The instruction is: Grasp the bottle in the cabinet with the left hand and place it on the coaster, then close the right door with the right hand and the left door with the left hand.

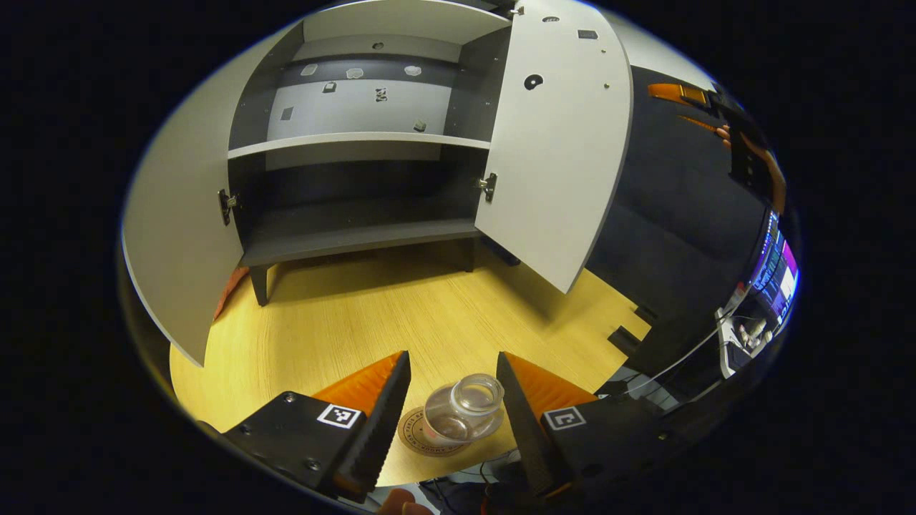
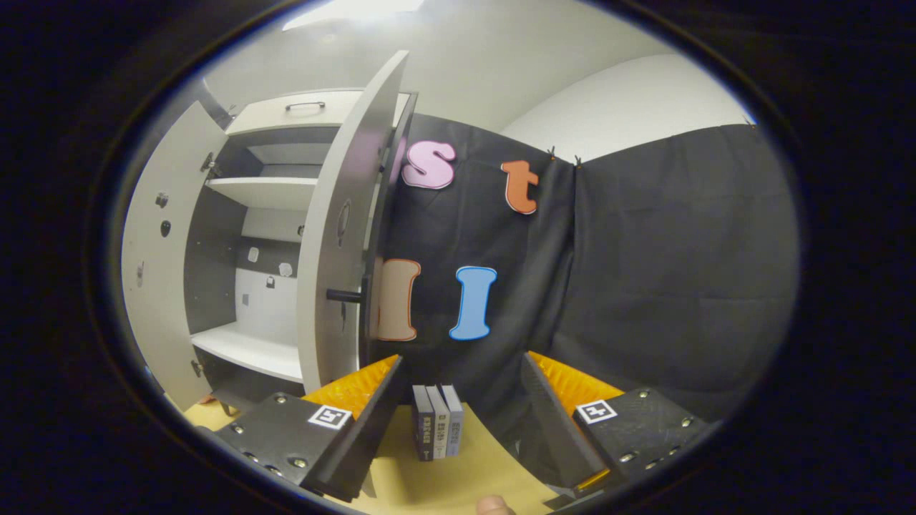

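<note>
The bottle (image 1: 464,410), clear glass with an open round mouth, stands on the round coaster (image 1: 422,438) on the wooden bench (image 1: 372,322). The left gripper (image 1: 452,400) has its jaws apart on either side, not touching it. Behind, the cabinet (image 1: 358,143) has 2 doors open. The right gripper (image 2: 458,408) jaws are apart near 3 small books (image 2: 436,429).

Left claw (image 1: 454,411): held low and tilted downward, fingers spread wide apart, nothing pressed between them.
Right claw (image 2: 458,415): held level, pointed forward, fingers spread wide apart, nothing gripped.
Fingertip: one seen at each view's bottom edge.
</note>
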### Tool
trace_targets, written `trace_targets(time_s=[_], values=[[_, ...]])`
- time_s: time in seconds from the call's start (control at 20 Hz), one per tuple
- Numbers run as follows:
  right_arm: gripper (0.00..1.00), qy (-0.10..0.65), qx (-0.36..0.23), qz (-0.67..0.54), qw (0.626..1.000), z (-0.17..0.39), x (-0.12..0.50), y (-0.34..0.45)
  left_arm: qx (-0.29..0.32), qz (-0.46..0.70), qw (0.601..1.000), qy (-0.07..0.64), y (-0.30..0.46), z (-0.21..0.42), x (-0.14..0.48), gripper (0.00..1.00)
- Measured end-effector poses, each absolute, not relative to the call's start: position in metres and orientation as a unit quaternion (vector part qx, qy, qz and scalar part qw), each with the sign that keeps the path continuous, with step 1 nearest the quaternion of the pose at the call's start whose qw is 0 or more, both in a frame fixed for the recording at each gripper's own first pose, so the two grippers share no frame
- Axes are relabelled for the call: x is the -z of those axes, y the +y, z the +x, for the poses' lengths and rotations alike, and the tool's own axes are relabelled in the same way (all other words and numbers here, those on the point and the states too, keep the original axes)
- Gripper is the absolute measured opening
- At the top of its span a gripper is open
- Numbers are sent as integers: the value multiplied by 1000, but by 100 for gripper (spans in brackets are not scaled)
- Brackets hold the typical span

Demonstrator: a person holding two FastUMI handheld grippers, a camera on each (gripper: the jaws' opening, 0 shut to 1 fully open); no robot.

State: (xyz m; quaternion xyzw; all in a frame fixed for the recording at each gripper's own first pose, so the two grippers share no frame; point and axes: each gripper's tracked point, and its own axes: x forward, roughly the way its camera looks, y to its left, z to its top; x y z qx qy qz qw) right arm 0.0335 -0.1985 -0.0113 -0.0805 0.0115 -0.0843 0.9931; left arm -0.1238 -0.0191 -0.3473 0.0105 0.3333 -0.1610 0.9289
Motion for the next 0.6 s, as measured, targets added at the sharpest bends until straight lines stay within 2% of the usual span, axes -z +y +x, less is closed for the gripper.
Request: trace_targets(time_s=[0.3, 0.6], values=[[99, 19, 90, -75, 993, 33, 15, -200, 154, 0, 945, 290, -25, -103, 301, 78], [99, 23, 87, -73, 993, 32, 17, -199, 138, 19, 968, 207, -34, -62, 226, 78]])
